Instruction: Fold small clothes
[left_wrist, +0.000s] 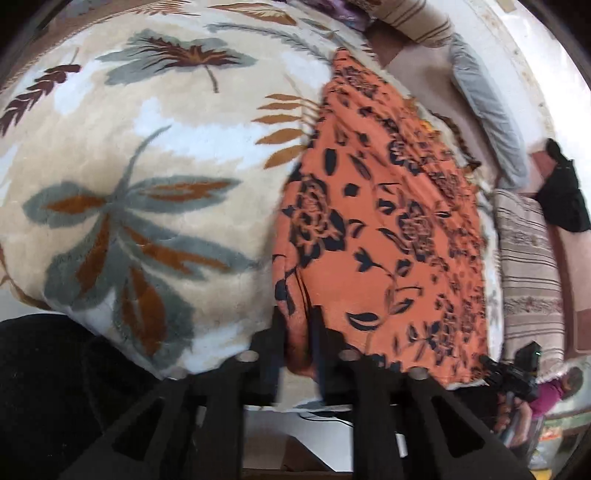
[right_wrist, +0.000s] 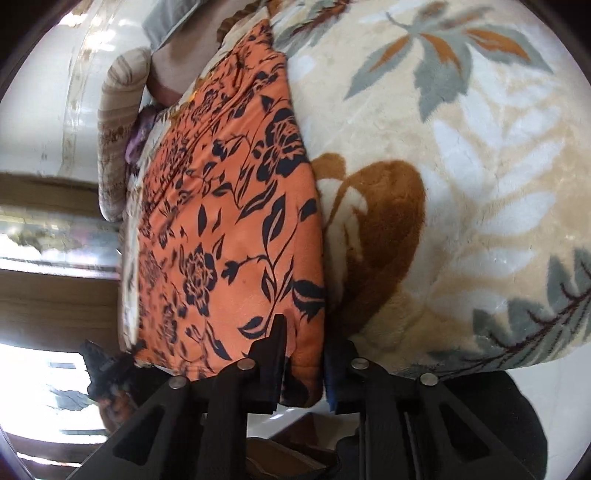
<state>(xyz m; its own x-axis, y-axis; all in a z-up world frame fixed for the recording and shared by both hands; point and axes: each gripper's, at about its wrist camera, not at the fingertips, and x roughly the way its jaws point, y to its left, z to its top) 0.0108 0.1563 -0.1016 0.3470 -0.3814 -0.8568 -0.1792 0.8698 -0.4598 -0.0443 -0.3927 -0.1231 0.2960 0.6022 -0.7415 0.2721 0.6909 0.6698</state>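
My right gripper (right_wrist: 301, 336) has its jaws pinched on the near corner of the orange cloth (right_wrist: 229, 206), a fold of fabric bunched between the two black fingers (right_wrist: 271, 354). The cloth, printed with dark roses and leaves, runs away from me as a long strip across a plush cream blanket (right_wrist: 461, 155) patterned with grey and brown leaves. Its right edge lies straight on the blanket. To the left, a striped bolster (right_wrist: 118, 122) sits beside the cloth's far end, and my other gripper (right_wrist: 101, 365) shows at the lower left corner of the cloth.
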